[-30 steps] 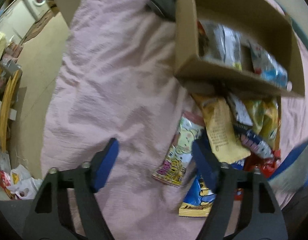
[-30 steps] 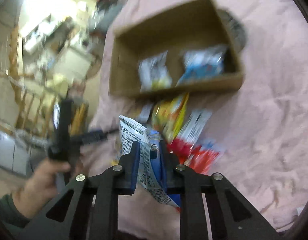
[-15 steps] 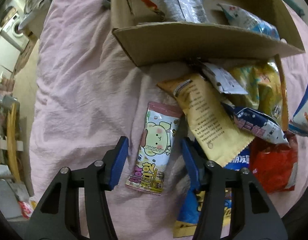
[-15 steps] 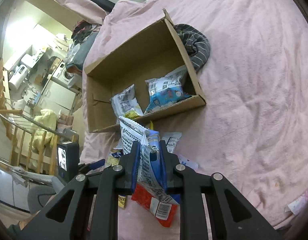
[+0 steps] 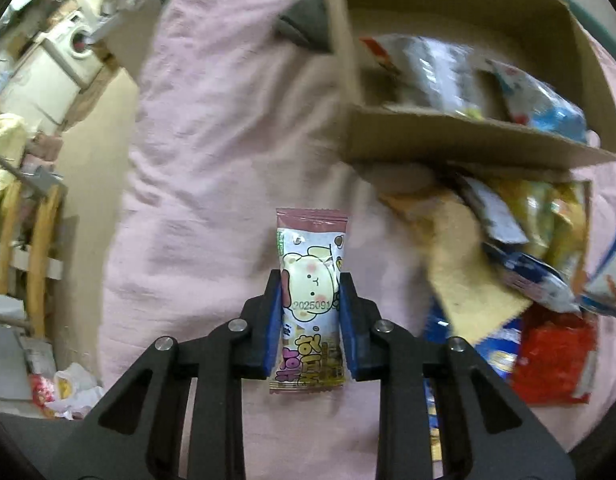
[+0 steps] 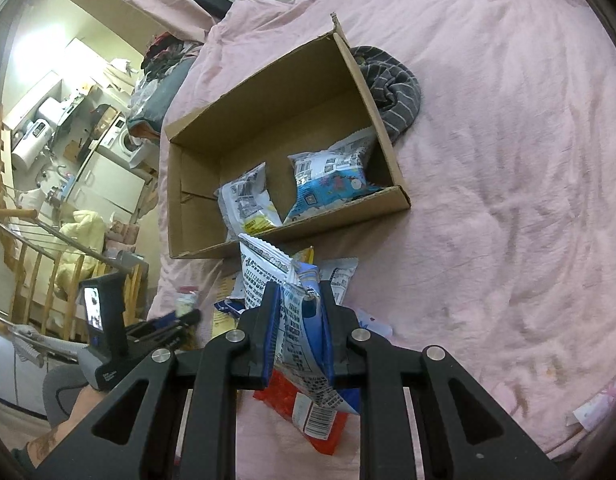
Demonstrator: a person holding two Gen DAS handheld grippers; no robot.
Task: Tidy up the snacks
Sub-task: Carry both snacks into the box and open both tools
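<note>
Snacks, pink packet (image 5: 309,304) between closing left jaws, steeply downward, blue-white bag (image 6: 298,320) clamped right

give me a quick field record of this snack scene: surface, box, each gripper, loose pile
surface: pink bedspread
box: open cardboard box, two snack bags inside
left gripper: jaws closing, pads against the pink cartoon snack packet
right gripper: shut on a blue and white snack bag
loose pile: snack packets on the bedspread in front of the box
beside box: grey striped cloth
</note>
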